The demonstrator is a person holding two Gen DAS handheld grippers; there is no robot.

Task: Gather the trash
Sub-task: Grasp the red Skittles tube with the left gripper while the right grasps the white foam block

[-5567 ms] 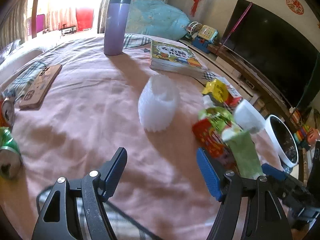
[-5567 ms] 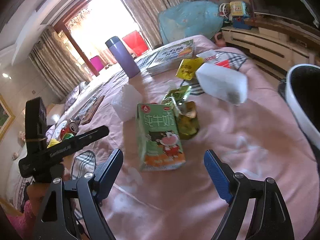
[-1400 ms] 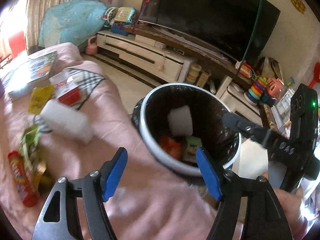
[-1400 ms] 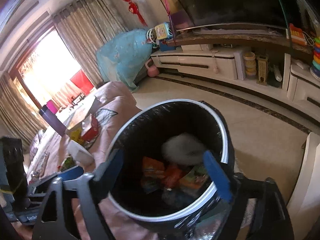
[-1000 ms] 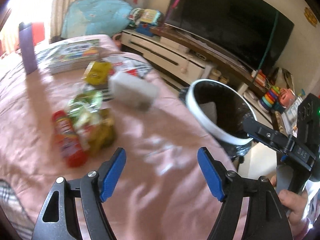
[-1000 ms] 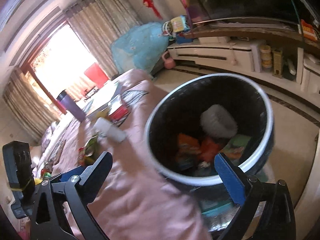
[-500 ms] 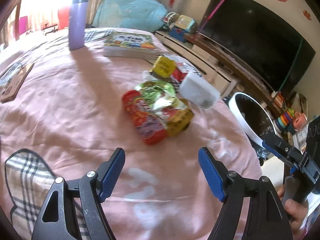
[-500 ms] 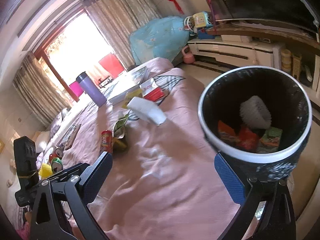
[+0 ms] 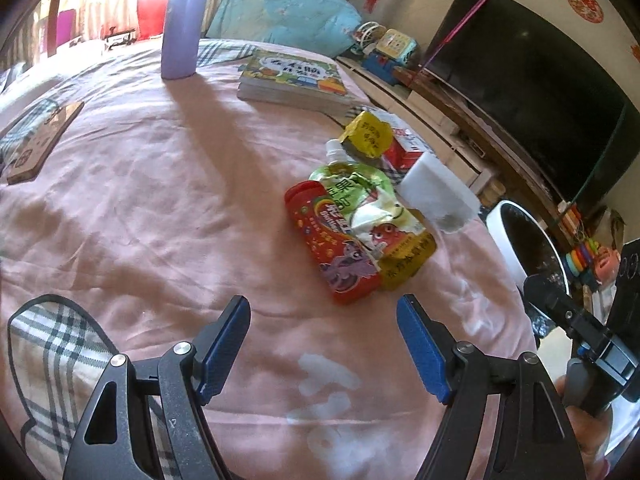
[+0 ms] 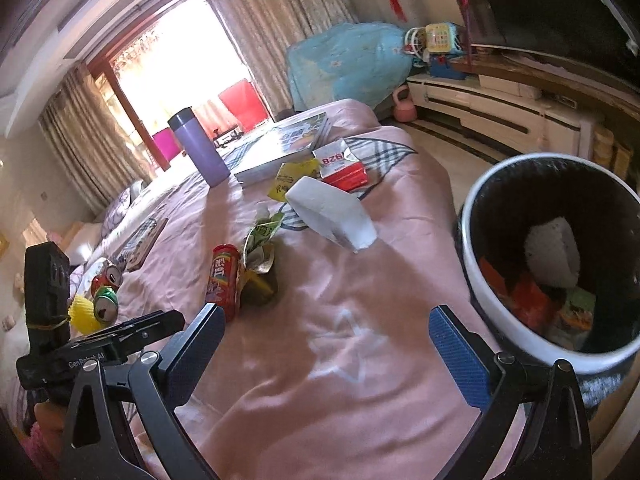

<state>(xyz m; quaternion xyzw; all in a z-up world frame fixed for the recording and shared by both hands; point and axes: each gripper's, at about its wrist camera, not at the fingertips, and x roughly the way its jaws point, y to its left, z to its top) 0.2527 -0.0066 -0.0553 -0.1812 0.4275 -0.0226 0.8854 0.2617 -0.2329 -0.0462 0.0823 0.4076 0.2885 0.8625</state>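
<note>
Snack pouches (image 9: pixel 352 236) just ahead of gaping left claw (image 9: pixel 324 344), untouched

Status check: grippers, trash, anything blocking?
Left gripper and right gripper open, empty. Red snack pack and pouch on bed. Bin part-filled. Nothing blocking.

Left hand-held gripper (image 9: pixel 323 334) was wide open, both blue-padded fingers (image 9: pixel 224 340) spread apart w/ nothing between them, held low and pointing fwd. Right hand-held gripper (image 10: pixel 322 354) was also wide open and empty, blue pads (image 10: pixel 458 356) well apart, angled slightly down. In the left wrist view, the right hand (image 9: pixel 588 432) showed at the lower right edge, wrapped around its gripper's handle. In the right wrist view, the left hand (image 10: pixel 44 416) showed at the lower left, gripping its handle; only part of it visible.
</note>
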